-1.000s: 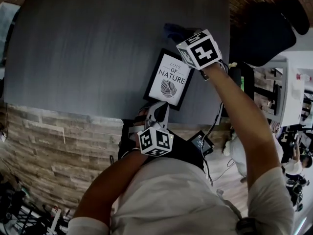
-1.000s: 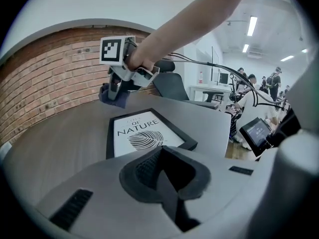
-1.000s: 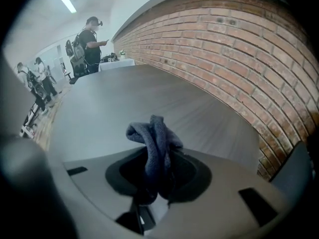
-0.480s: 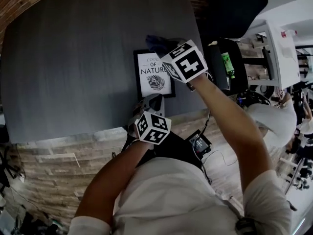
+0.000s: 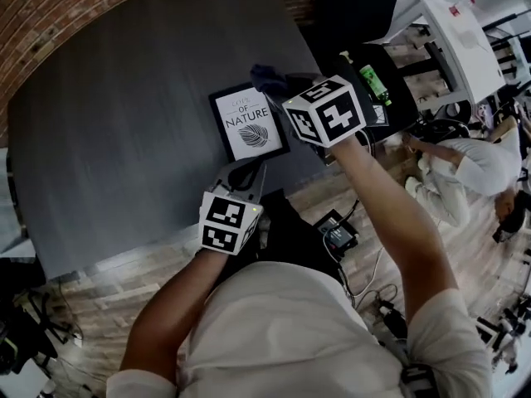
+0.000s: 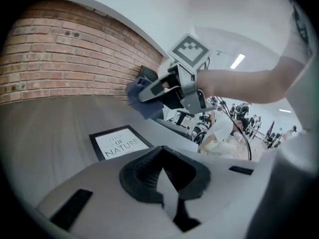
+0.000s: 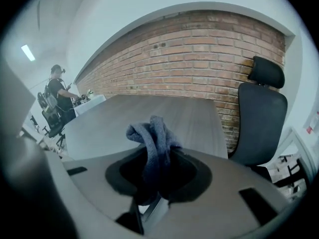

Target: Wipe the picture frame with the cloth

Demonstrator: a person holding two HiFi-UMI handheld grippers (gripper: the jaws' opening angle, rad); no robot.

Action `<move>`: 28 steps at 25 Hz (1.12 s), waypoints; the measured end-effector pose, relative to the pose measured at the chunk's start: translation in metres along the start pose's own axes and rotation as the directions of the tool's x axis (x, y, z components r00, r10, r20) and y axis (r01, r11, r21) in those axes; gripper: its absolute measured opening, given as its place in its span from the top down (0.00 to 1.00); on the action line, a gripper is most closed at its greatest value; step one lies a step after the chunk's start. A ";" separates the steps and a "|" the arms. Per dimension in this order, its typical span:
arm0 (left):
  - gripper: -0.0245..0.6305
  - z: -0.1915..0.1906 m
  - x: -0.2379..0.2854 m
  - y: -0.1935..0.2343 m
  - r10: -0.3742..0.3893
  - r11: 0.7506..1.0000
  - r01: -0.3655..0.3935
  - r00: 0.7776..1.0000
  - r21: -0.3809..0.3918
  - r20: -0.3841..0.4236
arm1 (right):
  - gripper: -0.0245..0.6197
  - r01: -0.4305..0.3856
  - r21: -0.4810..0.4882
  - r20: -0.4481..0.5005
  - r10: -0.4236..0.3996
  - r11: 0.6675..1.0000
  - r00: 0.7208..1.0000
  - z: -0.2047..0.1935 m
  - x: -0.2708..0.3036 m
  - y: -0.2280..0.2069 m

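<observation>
The black picture frame [image 5: 247, 124] with a white "nature" leaf print lies flat on the dark grey table [image 5: 124, 156]; it also shows in the left gripper view [image 6: 119, 143]. My right gripper [image 5: 280, 83] hangs above the frame's far right corner, shut on a bunched blue-grey cloth [image 5: 267, 77]. In the right gripper view the cloth [image 7: 152, 133] sticks up from between the jaws. My left gripper [image 5: 242, 172] hovers just off the frame's near edge, shut with nothing in it [image 6: 162, 153]. Seen from the left gripper, the right gripper [image 6: 164, 88] holds the cloth [image 6: 142, 96] in the air.
A brick wall [image 7: 199, 59] runs along the table's far side. A black office chair [image 7: 261, 113] stands past the table's right end. A green bottle [image 5: 375, 85] and desks lie to the right, with people [image 5: 465, 172] there. Another person [image 7: 57, 96] stands far off.
Both grippers have risen off the table. The left gripper has come away from the frame's near edge. The right gripper has carried the cloth up and rolled. The head view has swung.
</observation>
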State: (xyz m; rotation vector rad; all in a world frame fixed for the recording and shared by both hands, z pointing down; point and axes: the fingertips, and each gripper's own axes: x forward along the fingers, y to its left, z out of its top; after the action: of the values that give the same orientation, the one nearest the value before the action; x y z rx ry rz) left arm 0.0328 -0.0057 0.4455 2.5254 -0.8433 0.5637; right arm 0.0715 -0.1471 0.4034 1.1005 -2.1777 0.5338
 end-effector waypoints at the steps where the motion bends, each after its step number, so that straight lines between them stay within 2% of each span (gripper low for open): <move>1: 0.95 0.005 -0.007 0.001 -0.019 1.000 0.020 1.000 -0.019 0.022 | 0.79 0.005 0.017 0.014 -0.005 1.000 1.000 -0.001 -0.008 0.000; 5: 0.95 0.022 -0.039 0.004 -0.084 0.992 0.093 0.991 -0.083 0.102 | 0.79 0.019 0.092 0.063 -0.025 0.996 0.998 -0.007 -0.040 0.006; 12: 0.95 0.050 -0.095 -0.004 -0.054 0.985 0.091 0.968 -0.144 0.245 | 0.78 -0.025 0.127 0.137 0.008 0.992 0.990 -0.020 -0.097 0.026; 17: 0.95 0.066 -0.113 -0.038 -0.039 0.985 0.087 0.952 -0.147 0.304 | 0.78 -0.075 0.148 0.184 0.047 0.986 0.982 -0.042 -0.139 0.031; 22: 0.95 0.073 -0.128 -0.076 -0.016 0.974 0.097 0.931 -0.205 0.364 | 0.78 -0.137 0.171 0.241 0.094 0.976 0.966 -0.060 -0.185 0.034; 26: 0.95 0.074 -0.142 -0.106 0.039 0.957 0.087 0.907 -0.277 0.419 | 0.78 -0.203 0.186 0.280 0.146 0.961 0.949 -0.087 -0.227 0.040; 28: 0.95 0.073 -0.147 -0.123 0.059 0.955 0.076 0.900 -0.288 0.432 | 0.78 -0.234 0.193 0.289 0.173 0.953 0.942 -0.103 -0.245 0.044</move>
State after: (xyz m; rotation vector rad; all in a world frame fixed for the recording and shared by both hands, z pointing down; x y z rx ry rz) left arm 0.0203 0.1159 0.2813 2.3959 -0.9834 -0.1471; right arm 0.1827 0.0778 0.3046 1.1231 -2.5378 0.7790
